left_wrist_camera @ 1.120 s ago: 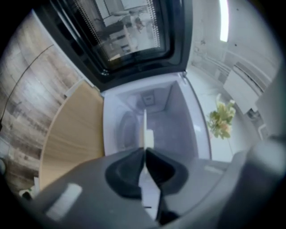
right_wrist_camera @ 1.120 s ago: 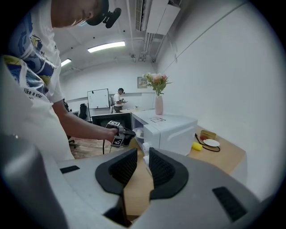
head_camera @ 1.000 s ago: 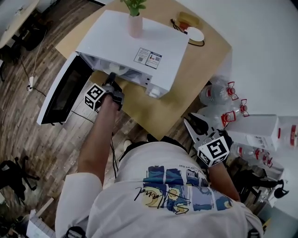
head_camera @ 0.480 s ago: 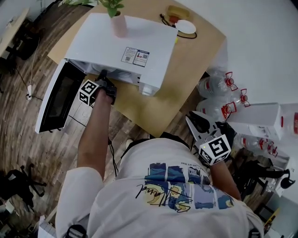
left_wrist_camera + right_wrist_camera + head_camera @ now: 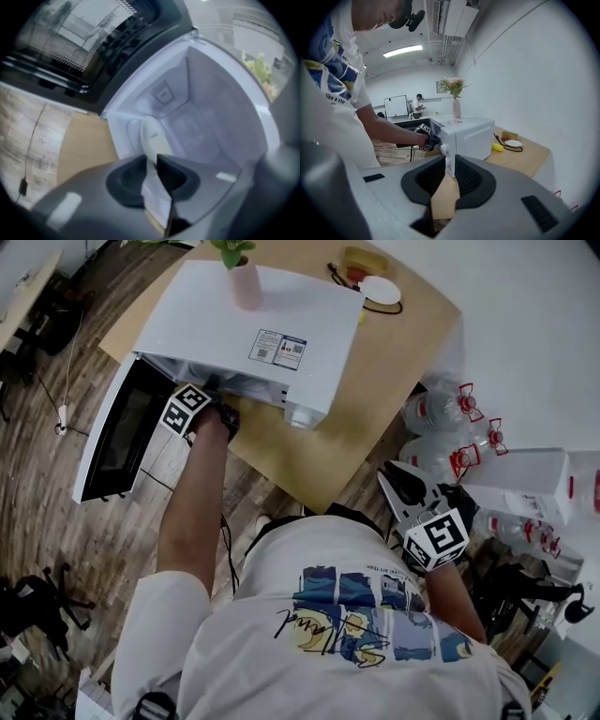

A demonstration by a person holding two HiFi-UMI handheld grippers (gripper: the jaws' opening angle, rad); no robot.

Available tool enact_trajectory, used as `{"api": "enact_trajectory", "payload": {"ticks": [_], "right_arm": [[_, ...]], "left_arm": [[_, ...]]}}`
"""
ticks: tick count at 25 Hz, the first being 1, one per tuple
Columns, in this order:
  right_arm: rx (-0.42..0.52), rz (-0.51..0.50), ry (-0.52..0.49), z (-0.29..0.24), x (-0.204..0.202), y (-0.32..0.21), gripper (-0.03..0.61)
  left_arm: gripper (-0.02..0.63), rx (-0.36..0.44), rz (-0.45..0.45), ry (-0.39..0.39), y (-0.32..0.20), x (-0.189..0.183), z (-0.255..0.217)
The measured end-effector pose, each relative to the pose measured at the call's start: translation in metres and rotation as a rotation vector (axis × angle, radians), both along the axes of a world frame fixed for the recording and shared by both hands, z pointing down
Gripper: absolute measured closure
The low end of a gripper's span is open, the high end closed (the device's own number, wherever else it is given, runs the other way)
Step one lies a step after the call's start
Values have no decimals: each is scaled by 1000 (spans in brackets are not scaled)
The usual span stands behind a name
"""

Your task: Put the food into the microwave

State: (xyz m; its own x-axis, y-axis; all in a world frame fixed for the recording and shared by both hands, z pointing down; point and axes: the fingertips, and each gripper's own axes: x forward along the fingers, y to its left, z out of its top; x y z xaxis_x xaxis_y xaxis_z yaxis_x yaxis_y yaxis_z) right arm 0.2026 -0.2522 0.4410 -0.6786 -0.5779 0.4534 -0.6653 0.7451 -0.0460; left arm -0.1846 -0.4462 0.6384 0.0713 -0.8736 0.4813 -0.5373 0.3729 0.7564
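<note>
Reaches left gripper (image 5: 151, 161) into open microwave (image 5: 258, 324), jaws opening, narrowly apart, pale food (image 5: 152, 133) at the tips (inside cavity, on its floor). Holds right gripper (image 5: 450, 161) aside, jaws narrowly apart, empty.

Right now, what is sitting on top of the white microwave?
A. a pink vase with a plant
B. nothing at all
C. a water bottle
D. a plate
A: the head view shows a pink vase with green leaves standing on the microwave, while the plate lies on the table behind it and the water bottles are off beside the table.
</note>
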Motion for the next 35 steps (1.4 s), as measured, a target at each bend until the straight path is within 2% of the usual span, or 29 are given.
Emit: {"api": "enact_trajectory", "payload": {"ticks": [5,11,21,35], "right_arm": [[-4,-12,5,-2,-7,1,523],[-4,-16,17,-5,-11,5,523],[-4,-20,14,-6,-28,16,525],[7,-80,-13,-7,-80,56,537]], "left_arm": [[525,-62,44,-125,0,-3,0],[502,-98,54,-198,5,-8,3],[466,-59,92,-196,26,-11,-3],[469,13,192,-131,102,-8,-27]]}}
